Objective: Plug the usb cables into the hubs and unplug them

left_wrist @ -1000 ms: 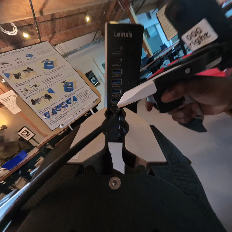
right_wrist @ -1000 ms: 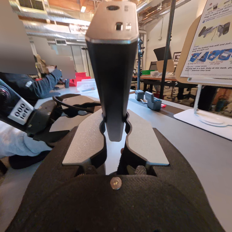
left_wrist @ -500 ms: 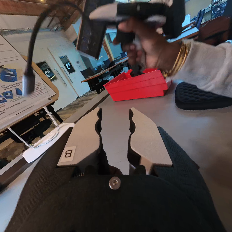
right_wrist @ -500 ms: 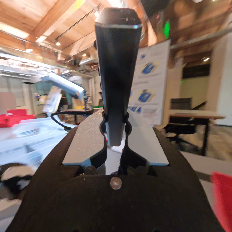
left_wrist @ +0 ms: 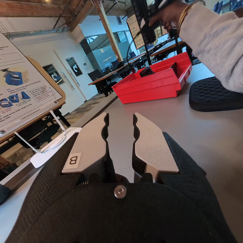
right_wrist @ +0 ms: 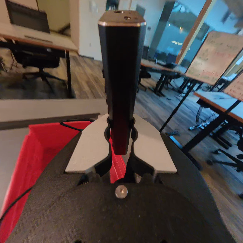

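Observation:
My right gripper (right_wrist: 121,118) is shut on a tall black USB hub (right_wrist: 121,73), held upright above a red bin (right_wrist: 43,147). A black cable (right_wrist: 71,126) hangs from the hub's left side over the bin. In the left wrist view that hub (left_wrist: 146,25) and the right gripper show high at the top right, above the same red bin (left_wrist: 151,88), with the thin black cable (left_wrist: 129,51) dangling down toward it. My left gripper (left_wrist: 120,115) is open and empty, low over the grey table (left_wrist: 184,138).
An instruction board on a white stand (left_wrist: 26,84) is at the left. A black honeycomb pad (left_wrist: 215,94) lies right of the bin under a person's sleeve (left_wrist: 213,43). Black devices (left_wrist: 146,71) sit inside the bin. Desks and chairs stand beyond the table edge. The tips of one gripper are about 45 centimetres away from the tips of the other.
My left gripper let go of the cable plug, opened and dropped low to the table. My right gripper carried the hub with its hanging cable away and over the red bin.

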Motion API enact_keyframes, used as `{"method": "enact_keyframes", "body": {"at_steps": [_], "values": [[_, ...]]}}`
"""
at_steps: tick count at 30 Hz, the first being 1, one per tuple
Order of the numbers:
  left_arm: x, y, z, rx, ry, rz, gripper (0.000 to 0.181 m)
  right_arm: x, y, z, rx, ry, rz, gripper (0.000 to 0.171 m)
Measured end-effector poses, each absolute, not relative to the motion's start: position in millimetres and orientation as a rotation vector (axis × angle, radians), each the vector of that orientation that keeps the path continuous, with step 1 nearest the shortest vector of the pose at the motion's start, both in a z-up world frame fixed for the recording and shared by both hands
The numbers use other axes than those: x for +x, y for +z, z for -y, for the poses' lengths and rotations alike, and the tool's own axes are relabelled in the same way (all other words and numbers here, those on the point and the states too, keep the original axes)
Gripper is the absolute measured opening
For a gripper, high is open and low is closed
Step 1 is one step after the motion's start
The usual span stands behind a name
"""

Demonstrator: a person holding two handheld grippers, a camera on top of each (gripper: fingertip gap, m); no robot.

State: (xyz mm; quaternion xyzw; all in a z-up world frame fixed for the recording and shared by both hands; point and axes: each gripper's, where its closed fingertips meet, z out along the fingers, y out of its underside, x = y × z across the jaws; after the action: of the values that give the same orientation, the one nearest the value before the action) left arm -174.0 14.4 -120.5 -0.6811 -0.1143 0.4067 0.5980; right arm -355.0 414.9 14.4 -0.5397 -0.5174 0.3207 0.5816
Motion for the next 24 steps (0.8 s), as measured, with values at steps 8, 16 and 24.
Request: {"method": "enact_keyframes", "body": {"at_steps": [8, 16, 24], "values": [[-170.1, -115.3, -14.2, -1.569, 0.981, 0.232, 0.033, -374.4, -96.5, -409.0, -1.497, 0.523, 1.705, 0.028], [-171.5, -118.6, -14.7, -1.585, 0.994, 0.226, 0.032, -380.0, -130.7, -398.3, -1.679, 0.651, 1.786, 0.034], [-172.4, -120.5, -14.6, -1.594, 0.996, 0.226, 0.032, -384.0, -145.3, -410.2, -1.75, 0.695, 1.761, 0.045]]}}
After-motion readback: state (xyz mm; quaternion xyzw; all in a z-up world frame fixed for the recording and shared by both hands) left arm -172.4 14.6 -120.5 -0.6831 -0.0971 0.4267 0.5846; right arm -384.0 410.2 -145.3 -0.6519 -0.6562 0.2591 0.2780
